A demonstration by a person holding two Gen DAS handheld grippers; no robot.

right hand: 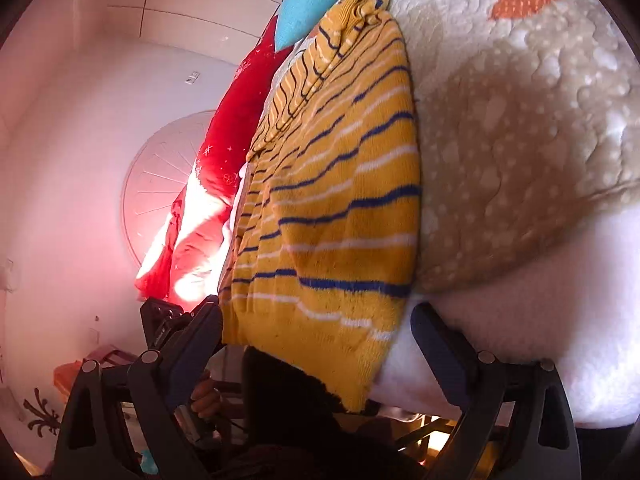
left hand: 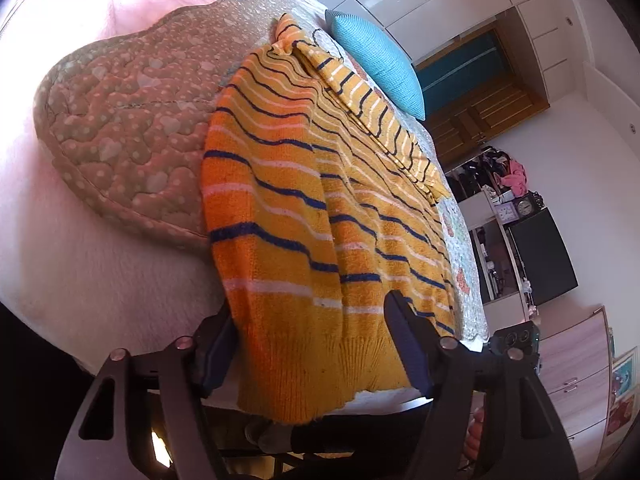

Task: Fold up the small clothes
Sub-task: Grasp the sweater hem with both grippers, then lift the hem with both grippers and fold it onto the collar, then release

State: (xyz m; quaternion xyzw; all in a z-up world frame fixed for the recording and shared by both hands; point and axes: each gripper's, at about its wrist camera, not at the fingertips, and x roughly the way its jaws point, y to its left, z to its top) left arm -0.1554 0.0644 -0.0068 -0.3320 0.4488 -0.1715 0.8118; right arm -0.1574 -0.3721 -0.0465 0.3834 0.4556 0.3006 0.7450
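A striped yellow sweater point(left hand: 320, 208) is being presented flat on the bed, hem overhanging the edge. Both the left gripper point(left hand: 312, 344) and right gripper point(right hand: 316, 352) are being held wide open astride the hem, nothing gripped, apparently for lifting.

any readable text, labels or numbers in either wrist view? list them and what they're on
None readable.
Two clocks on the shelf: dials too small to read.
Framed pictures by the drawers: any print is blurred.
Striped sweater: no tag or label showing.
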